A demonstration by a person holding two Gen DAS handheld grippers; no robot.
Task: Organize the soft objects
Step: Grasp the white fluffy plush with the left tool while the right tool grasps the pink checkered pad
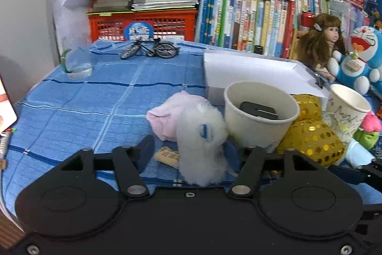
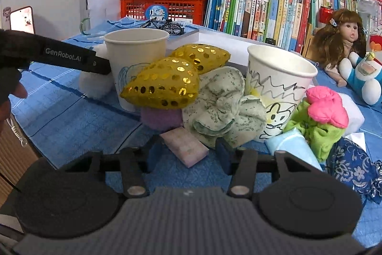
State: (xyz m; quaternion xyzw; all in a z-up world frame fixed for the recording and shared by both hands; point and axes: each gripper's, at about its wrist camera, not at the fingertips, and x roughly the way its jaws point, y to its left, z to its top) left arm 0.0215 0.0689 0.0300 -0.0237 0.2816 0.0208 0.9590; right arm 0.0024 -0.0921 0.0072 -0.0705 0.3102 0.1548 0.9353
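Note:
In the left wrist view my left gripper stands open around a white fluffy plush with a pink part; the left finger is clear of it. A plain paper cup holding a black object sits just behind. In the right wrist view my right gripper is open with a lilac block lying between its fingers. Beyond it are two gold sequined cushions, a green-flecked fabric scrunchie, a drawn-on paper cup and a pink and green plush flower.
A white box, a doll and a blue cat plush stand at the right. Books, a red crate, a model bicycle and a glass jar line the back. A dark blue floral cloth lies near right.

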